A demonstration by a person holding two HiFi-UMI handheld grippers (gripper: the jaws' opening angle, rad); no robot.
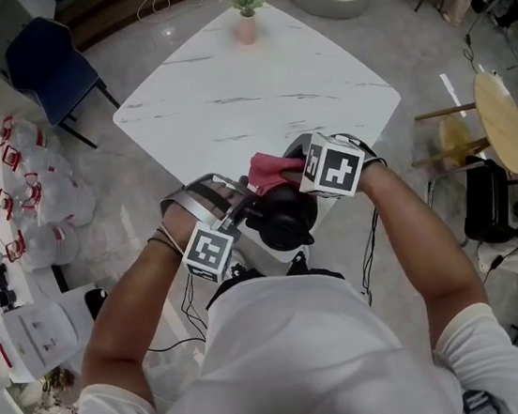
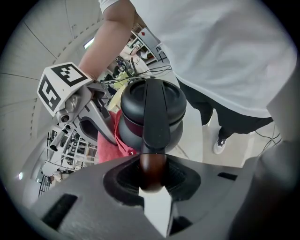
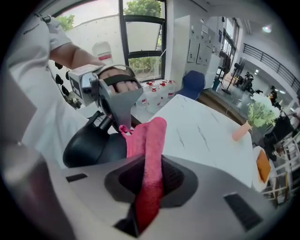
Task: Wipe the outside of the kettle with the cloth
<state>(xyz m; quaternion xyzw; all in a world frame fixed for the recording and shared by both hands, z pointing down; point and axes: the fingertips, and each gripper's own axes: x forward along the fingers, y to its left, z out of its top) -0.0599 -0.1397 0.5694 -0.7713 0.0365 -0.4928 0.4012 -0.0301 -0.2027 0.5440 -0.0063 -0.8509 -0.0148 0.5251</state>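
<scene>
A black kettle is at the near corner of the white marble table, close to the person's body. My left gripper is shut on the brown end of the kettle's handle; in the head view it comes in from the left. My right gripper is shut on a red cloth, which hangs against the kettle's far side. The head view shows the cloth bunched above the kettle, beside the right gripper's marker cube. Whether the kettle rests on the table is hidden.
A pink vase with white flowers stands at the table's far corner. A blue chair and several water bottles are on the floor at left. A wooden stool stands at right. Cables lie on the floor.
</scene>
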